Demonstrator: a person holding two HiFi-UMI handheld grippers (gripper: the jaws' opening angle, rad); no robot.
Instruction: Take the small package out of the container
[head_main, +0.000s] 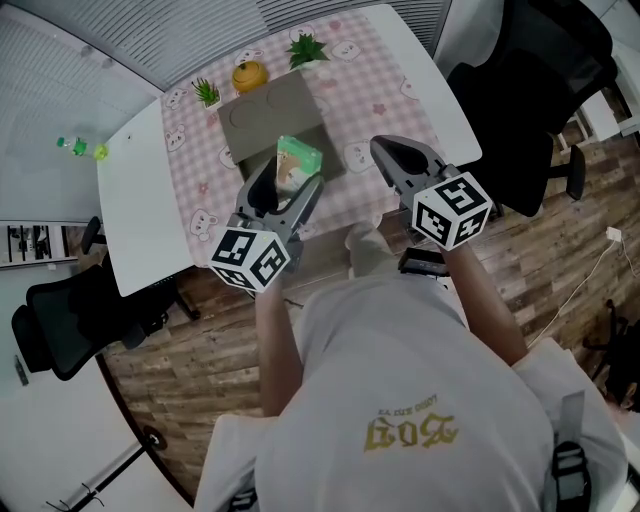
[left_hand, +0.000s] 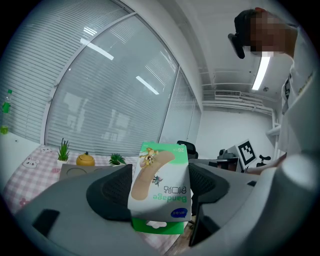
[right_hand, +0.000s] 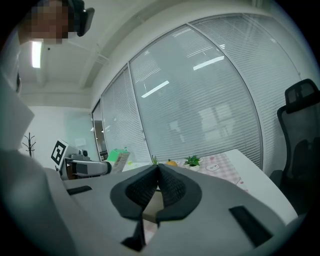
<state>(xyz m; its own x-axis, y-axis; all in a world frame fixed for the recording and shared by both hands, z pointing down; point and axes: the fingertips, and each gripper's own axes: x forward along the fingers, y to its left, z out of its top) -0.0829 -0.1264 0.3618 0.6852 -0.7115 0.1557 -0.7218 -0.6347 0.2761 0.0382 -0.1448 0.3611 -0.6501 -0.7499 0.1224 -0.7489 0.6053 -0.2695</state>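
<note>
A small green and white bandage package (head_main: 297, 160) stands upright between the jaws of my left gripper (head_main: 290, 172), held in the air over the near edge of the table. The left gripper view shows both pads pressing the package's (left_hand: 160, 185) sides. Just behind it on the table sits the grey open container (head_main: 270, 115). My right gripper (head_main: 385, 150) hovers to the right of the package, above the table's near edge. Its jaws (right_hand: 158, 172) are shut together with nothing between them.
A pink checked cloth (head_main: 370, 80) covers the white table (head_main: 140, 210). An orange pot (head_main: 249, 74) and two small plants (head_main: 306, 48) (head_main: 207, 92) stand behind the container. A green bottle (head_main: 75, 147) is at far left. Black chairs (head_main: 530, 90) (head_main: 80, 320) flank the table.
</note>
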